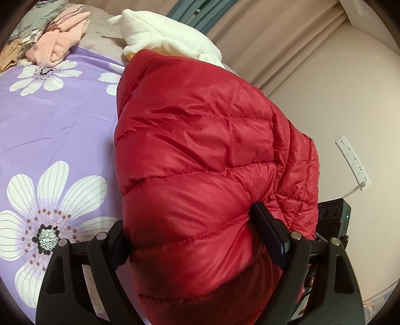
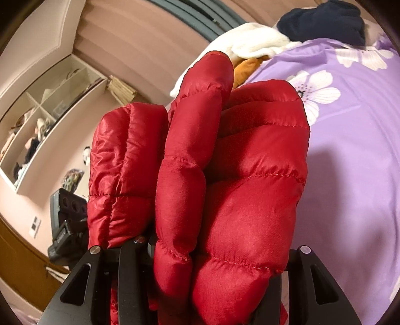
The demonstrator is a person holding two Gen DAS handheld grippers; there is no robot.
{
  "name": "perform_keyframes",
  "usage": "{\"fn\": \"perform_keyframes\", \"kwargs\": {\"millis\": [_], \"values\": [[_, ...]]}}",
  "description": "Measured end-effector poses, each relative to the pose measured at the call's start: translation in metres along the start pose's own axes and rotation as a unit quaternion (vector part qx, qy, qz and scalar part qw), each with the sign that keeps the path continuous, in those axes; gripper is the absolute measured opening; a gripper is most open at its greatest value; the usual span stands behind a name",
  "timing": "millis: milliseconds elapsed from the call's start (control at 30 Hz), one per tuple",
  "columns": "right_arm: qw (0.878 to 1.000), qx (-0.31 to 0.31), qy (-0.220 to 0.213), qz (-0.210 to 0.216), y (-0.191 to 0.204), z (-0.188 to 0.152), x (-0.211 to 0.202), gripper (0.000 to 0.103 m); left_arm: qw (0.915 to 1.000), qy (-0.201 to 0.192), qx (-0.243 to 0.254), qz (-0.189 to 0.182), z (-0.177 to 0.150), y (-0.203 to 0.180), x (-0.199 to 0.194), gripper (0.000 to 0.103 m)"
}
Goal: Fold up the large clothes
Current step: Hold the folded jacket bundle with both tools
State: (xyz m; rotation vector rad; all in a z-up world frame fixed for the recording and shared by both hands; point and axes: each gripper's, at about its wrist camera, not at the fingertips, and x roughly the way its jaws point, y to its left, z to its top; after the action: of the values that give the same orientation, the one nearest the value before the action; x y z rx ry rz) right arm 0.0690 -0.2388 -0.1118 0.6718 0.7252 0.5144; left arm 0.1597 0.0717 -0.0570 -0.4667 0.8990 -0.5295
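A red quilted puffer jacket [image 1: 200,155] is bunched up and held off the purple flowered bedspread [image 1: 55,130]. My left gripper [image 1: 192,237] is shut on a thick fold of the jacket, its fingers pressed into both sides. In the right wrist view the same jacket [image 2: 225,175] fills the middle, folded into several puffy layers. My right gripper [image 2: 215,257] is shut on these layers; its fingertips are hidden under the fabric. The other gripper's body [image 2: 67,220] shows at the left, close beside the jacket.
A white plush toy [image 1: 165,35] lies at the bed's far edge. Pink clothes [image 1: 60,40] are piled at the far left. A dark garment [image 2: 322,22] lies at the far right. The bedspread [image 2: 355,155] stretches to the right. A wall power strip [image 1: 352,160] and shelves [image 2: 42,117] flank the bed.
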Motion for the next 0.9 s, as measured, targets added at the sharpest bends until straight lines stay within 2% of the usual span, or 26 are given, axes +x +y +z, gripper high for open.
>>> {"fn": "perform_keyframes", "kwargs": {"millis": [567,900], "values": [[0.999,-0.036,0.026,0.003,0.025,0.021,0.049,0.047,0.9992,-0.027,-0.022,0.018,0.021,0.031,-0.012,0.087],[0.998,-0.046,0.035,-0.003,0.029,0.03,0.076,0.047,0.9985,-0.031,-0.034,0.029,0.041,0.054,0.003,0.087]]}}
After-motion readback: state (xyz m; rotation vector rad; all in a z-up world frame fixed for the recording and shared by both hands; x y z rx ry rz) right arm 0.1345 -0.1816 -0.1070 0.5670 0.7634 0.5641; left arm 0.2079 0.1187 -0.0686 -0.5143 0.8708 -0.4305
